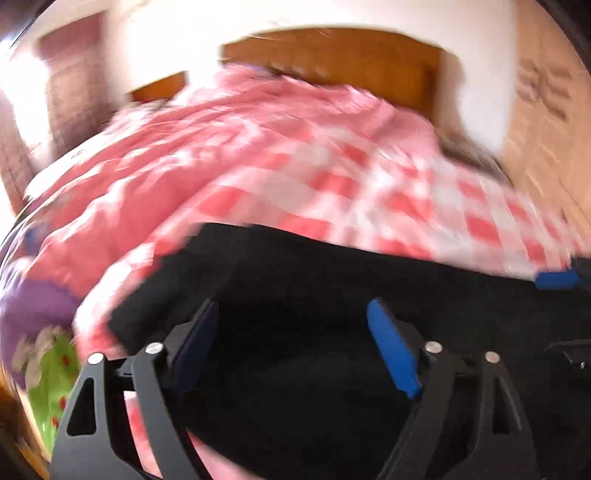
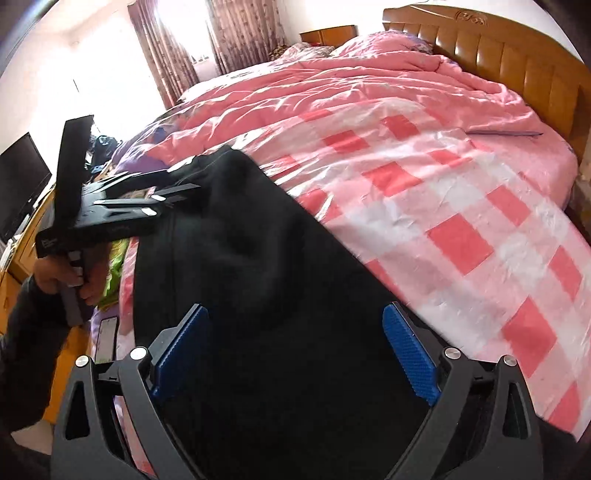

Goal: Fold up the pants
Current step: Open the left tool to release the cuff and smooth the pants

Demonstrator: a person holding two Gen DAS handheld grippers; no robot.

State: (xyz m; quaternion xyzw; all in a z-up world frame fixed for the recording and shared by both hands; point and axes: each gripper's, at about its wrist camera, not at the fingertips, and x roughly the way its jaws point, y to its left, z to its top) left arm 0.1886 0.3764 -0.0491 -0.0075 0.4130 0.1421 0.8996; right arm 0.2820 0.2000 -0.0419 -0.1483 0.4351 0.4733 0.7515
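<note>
No readable text or labels anywhere.

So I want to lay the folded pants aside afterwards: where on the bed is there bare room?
Free: the checked plastic sheet right of the black pants, toward the headboard. The pink quilt beyond is rumpled. Crowded: the left bed edge, with purple and green bedding.

The left wrist view is heavily motion-blurred: the checked sheet [image 1: 369, 192] and headboard [image 1: 332, 62] smear, and the upper left burns out white. The right wrist view is sharp, daylight flooding through the curtained window [image 2: 181, 26] at upper left, overexposed there. The plastic sheet shows sheen and glare. The black pants [image 2: 266, 295] lose all detail. Both frames bend and darken at the corners.
</note>
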